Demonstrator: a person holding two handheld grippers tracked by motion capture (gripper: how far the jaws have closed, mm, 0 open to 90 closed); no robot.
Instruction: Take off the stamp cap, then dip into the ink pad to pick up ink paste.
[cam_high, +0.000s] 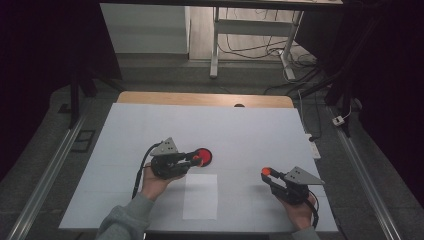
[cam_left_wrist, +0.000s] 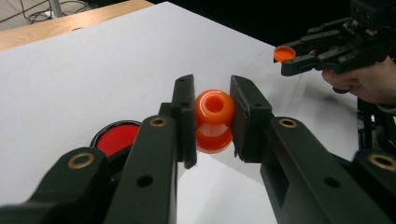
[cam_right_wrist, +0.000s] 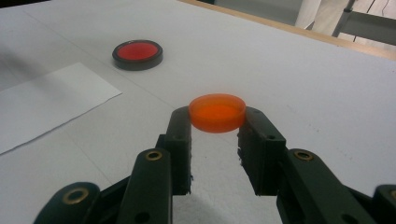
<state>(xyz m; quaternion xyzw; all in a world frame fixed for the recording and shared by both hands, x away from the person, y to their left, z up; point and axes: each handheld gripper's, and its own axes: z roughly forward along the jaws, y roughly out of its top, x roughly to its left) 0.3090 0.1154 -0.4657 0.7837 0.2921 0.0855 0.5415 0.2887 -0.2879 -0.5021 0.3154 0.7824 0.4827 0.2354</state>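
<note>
Orange cap (cam_right_wrist: 217, 112) — clamped at right gripper (cam_right_wrist: 215, 128) tips.

Grey sleeve (cam_high: 122, 217), black tool (cam_high: 196, 159), brass rivets, grey plate (cam_high: 166, 147)

High view: fixed above the person's side, looking forward and down over the whole white desk (cam_high: 150, 130). Each gripper view rides low and close, looking along its own jaws across the desk. All three share the red disc (cam_high: 204, 156), far left in the right gripper view.
</note>
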